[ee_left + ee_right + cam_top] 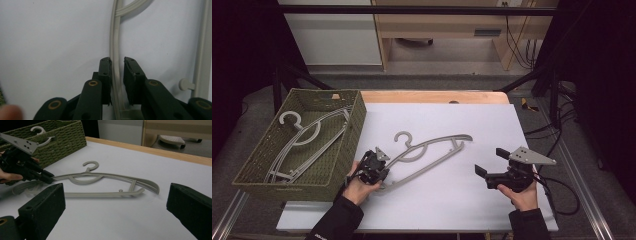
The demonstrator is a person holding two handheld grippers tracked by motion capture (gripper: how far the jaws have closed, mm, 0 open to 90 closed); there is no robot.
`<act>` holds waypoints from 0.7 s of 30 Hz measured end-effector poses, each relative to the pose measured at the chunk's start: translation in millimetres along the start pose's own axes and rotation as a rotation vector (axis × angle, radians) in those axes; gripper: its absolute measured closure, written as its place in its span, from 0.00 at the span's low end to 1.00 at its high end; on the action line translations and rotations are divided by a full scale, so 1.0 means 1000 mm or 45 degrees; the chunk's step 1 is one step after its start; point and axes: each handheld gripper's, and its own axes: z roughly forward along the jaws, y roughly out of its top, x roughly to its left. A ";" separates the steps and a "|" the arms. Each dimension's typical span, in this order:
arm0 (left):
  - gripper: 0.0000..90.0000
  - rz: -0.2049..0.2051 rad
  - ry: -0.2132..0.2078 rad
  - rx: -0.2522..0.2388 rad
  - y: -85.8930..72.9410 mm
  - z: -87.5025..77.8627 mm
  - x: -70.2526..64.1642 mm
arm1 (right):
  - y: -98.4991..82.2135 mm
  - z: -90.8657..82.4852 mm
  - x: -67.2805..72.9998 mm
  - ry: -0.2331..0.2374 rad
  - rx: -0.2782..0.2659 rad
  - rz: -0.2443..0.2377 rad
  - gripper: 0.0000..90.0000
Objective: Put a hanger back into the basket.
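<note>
A grey plastic hanger (427,150) lies flat on the white table top, its hook toward the far side. My left gripper (386,173) is at the hanger's left arm. In the left gripper view that arm (116,50) runs between the two pads of the left gripper (117,60); a narrow gap shows at the right pad, so the jaws stand slightly open around it. My right gripper (491,161) hovers open and empty to the right of the hanger. The right gripper view shows the hanger (100,176) ahead, with the left gripper (50,178) at its left arm.
A green woven basket (357,120) stands at the left edge of the table with another grey hanger (307,137) lying in it. A wooden strip (437,96) borders the far edge. Cables trail off the table at the right.
</note>
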 end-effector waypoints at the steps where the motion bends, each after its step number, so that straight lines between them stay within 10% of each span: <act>1: 0.89 -0.016 -0.016 0.006 0.000 0.000 0.001 | 0.000 0.000 0.000 0.001 0.000 0.000 0.02; 21: 0.92 -0.126 -0.080 -0.101 -0.006 -0.017 0.010 | 0.001 -0.002 0.001 0.003 -0.011 0.013 0.02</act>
